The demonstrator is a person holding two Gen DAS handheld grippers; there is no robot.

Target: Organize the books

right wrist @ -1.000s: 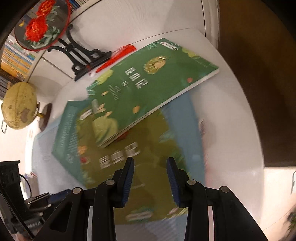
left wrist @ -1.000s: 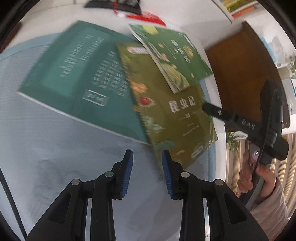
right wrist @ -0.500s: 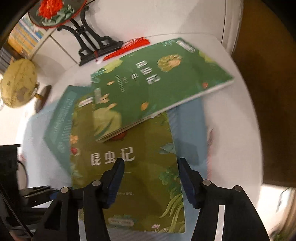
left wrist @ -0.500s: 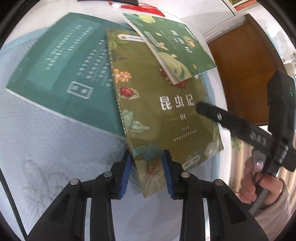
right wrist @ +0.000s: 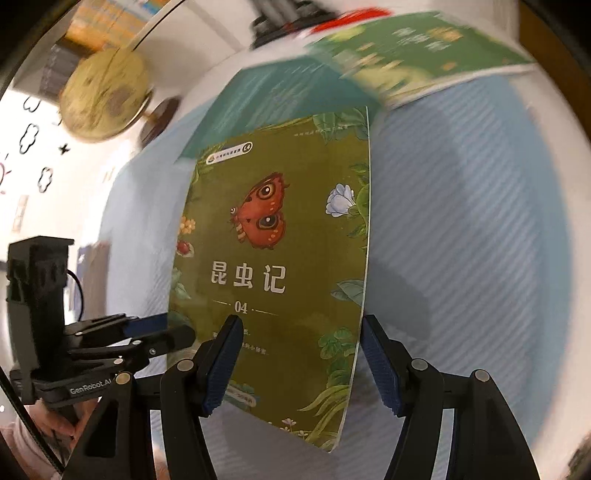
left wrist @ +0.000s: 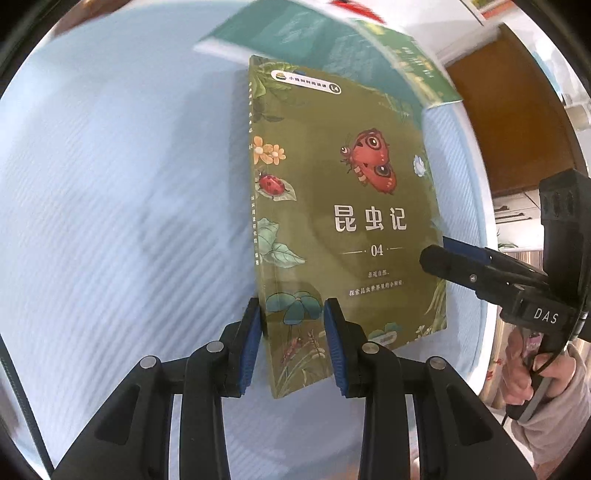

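An olive-green book with a red moth and "04" on its cover [left wrist: 354,206] lies on the pale blue mat [left wrist: 110,221], pulled out from under the other books. My left gripper [left wrist: 291,343] straddles its near spine corner, jaws a little apart, left pad at the spine. My right gripper [right wrist: 301,365] is open over the same book's [right wrist: 280,266] near right edge. A teal book [left wrist: 295,33] and a bright green book [left wrist: 413,70] lie beyond, blurred. The right gripper also shows in the left view [left wrist: 436,258].
A yellow globe [right wrist: 103,96] and a black stand with red tassel [right wrist: 280,14] sit at the back of the white table [right wrist: 221,66]. A brown wooden door [left wrist: 517,122] lies beyond the table's right edge. Bookshelves show at top.
The olive book has slid toward me, free of the bright green book that lay on it. Both grippers have closed in on its near end; the right jaws have widened.
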